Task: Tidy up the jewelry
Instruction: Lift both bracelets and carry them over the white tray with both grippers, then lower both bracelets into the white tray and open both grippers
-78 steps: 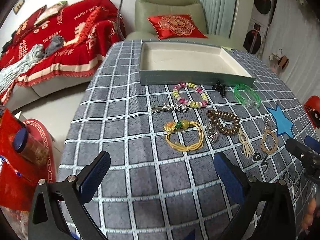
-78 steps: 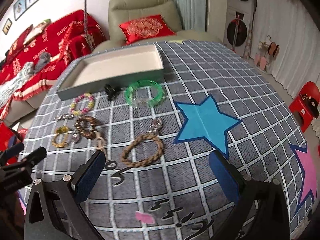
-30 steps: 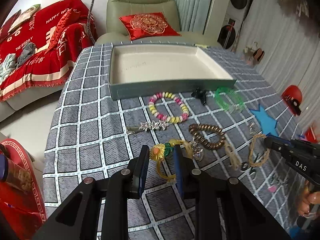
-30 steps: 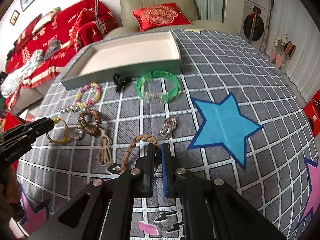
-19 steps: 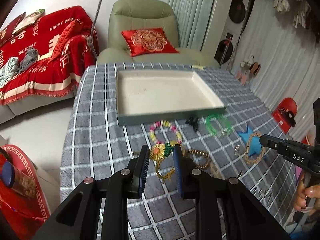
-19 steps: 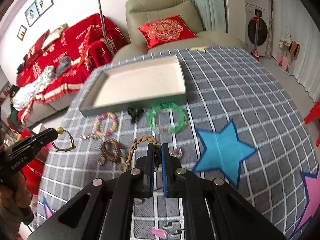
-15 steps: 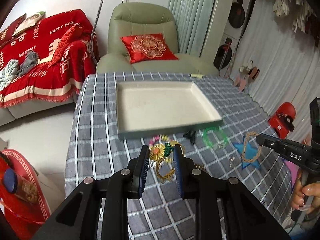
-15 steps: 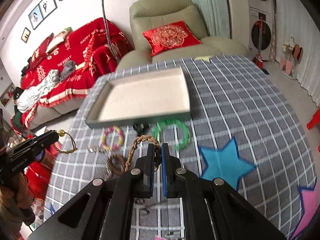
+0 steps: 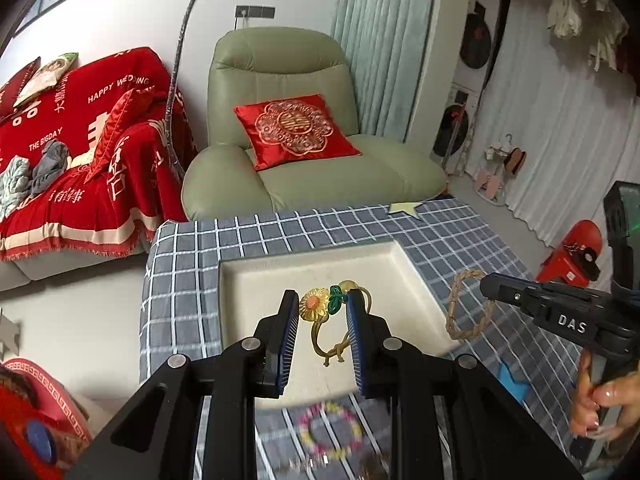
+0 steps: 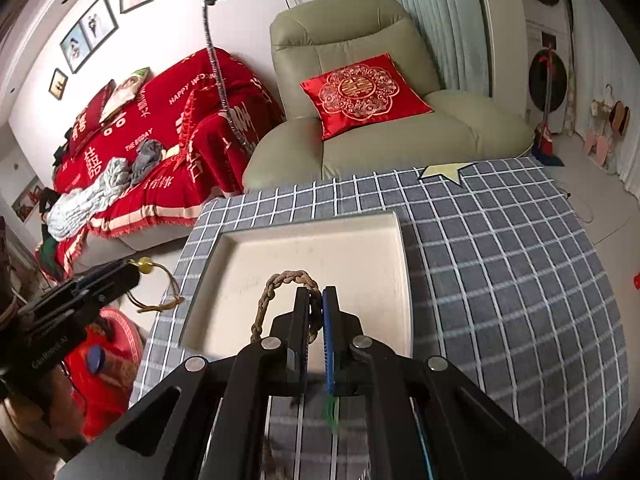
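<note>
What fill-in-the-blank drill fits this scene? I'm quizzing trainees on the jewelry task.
1. The left gripper holds a yellow cord bracelet with a ____ charm.
2. The right gripper is shut on a ____ rope bracelet.
3. Both bracelets hang over the ____.
4. The red cushion sits on the green ____.

Missing: flower; braided; tray; armchair

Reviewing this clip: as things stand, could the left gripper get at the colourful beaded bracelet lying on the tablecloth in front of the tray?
Probably not yet: the left gripper is shut on the yellow flower hair tie above the tray; the beaded bracelet lies below, unobstructed.
</note>
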### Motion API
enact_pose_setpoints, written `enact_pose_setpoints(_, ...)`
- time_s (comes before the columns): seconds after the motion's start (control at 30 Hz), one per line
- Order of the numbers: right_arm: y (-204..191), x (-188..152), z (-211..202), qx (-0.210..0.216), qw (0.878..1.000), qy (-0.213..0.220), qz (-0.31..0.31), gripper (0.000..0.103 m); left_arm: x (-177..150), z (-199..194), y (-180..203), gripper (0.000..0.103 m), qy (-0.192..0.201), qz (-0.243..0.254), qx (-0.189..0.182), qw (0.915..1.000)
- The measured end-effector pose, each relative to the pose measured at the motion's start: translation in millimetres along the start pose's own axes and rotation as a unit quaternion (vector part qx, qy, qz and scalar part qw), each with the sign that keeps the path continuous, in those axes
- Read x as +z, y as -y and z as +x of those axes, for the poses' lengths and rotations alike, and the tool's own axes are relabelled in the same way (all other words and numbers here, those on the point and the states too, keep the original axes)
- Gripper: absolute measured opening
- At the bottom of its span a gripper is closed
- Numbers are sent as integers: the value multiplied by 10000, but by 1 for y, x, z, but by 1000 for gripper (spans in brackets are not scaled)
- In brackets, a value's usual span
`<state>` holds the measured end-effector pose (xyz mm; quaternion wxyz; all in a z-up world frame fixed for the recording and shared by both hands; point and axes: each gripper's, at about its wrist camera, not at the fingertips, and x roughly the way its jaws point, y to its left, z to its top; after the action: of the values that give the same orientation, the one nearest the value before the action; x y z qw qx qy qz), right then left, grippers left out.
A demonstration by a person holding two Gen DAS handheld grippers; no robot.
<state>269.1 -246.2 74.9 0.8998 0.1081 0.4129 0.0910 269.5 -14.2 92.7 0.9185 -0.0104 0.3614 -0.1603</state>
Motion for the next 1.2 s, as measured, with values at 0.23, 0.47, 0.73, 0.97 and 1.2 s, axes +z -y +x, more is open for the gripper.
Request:
enact_pose_setpoints(0.23, 14, 20, 66, 19, 9994, -278, 209, 7, 2, 84, -10, 40, -428, -93, 175, 9989)
enact_pose_setpoints(0.47, 31, 3, 127, -56, 9971, -663, 380, 7, -22, 144, -15, 40, -856, 40, 441, 9953)
enact_pose_setpoints(0.73, 43, -14, 159, -344, 9949, -908, 276, 7, -39, 173, -22, 40, -1225, 134, 802, 9891)
enact_pose_setpoints(0.97, 44, -21, 163, -478, 9932, -1032, 246, 14, -45, 177, -17, 41, -1263, 262, 1087, 9857)
enact_pose_setpoints(1.2, 38, -15, 139, -222, 9962, -757, 380, 54, -46, 175, -13, 41, -1270, 324, 1134, 9849)
